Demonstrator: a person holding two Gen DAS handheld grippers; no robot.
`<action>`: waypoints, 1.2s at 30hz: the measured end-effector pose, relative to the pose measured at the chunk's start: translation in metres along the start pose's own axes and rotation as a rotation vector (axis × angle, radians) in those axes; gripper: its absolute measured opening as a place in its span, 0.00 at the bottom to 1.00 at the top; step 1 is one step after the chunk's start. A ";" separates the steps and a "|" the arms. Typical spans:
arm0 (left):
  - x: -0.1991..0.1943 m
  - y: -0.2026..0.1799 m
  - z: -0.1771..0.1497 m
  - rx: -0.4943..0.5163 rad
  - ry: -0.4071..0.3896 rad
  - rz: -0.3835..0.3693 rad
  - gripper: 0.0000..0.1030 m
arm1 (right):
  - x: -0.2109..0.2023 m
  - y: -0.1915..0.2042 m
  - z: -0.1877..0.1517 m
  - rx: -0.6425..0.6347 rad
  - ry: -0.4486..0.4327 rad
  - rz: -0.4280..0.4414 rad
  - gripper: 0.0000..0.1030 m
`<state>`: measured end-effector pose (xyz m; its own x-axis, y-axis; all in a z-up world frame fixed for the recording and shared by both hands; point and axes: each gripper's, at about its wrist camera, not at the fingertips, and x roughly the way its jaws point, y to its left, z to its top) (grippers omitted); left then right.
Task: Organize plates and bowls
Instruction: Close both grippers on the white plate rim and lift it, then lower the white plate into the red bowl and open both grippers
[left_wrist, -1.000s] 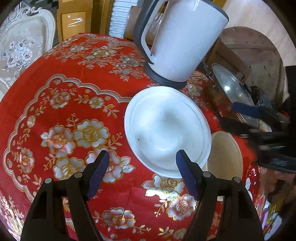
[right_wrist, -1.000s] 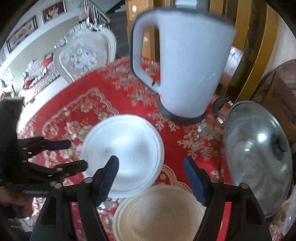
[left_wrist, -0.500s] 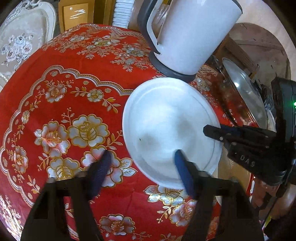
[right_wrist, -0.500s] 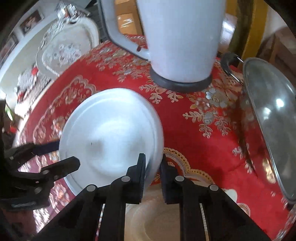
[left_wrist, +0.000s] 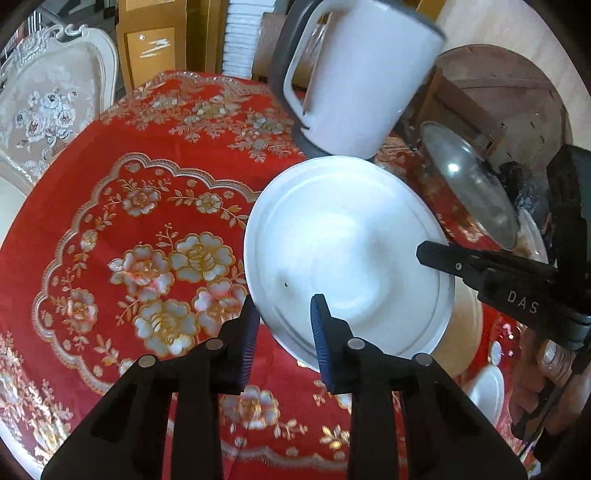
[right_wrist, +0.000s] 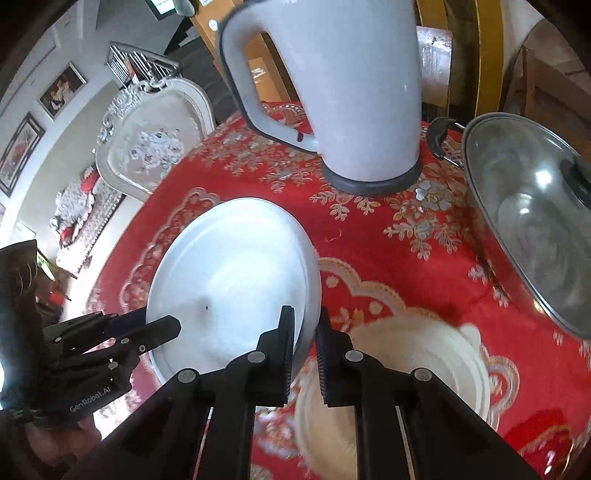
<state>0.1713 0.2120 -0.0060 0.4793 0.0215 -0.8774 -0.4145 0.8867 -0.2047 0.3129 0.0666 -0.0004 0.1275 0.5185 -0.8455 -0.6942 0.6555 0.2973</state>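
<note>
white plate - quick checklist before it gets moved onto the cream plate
1. Right gripper jaws shut on the white plate rim: ok.
2. Left gripper jaws astride the near rim, not yet shut: not ok.
3. White plate tilted, one edge raised: ok.
4. Cream plate bare on top: ok.
5. Kettle and pot lid apart from both plates: ok.
6. Firmness of the right grip: cannot tell.

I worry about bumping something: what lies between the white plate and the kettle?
Only bare red tablecloth separates the white plate from the kettle, shown best in the right wrist view; the left wrist view overlaps them.
</note>
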 end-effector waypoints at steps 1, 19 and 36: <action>-0.006 -0.002 -0.002 0.004 -0.005 0.000 0.25 | -0.007 0.003 -0.004 -0.002 -0.008 0.008 0.11; -0.078 -0.080 -0.087 0.164 0.004 -0.059 0.25 | -0.144 0.007 -0.131 0.023 -0.135 0.017 0.12; -0.088 -0.126 -0.149 0.229 0.050 -0.085 0.25 | -0.185 -0.012 -0.224 0.125 -0.180 0.002 0.12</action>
<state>0.0665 0.0296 0.0321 0.4634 -0.0756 -0.8829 -0.1852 0.9661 -0.1799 0.1389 -0.1600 0.0536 0.2587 0.6021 -0.7553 -0.6029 0.7116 0.3607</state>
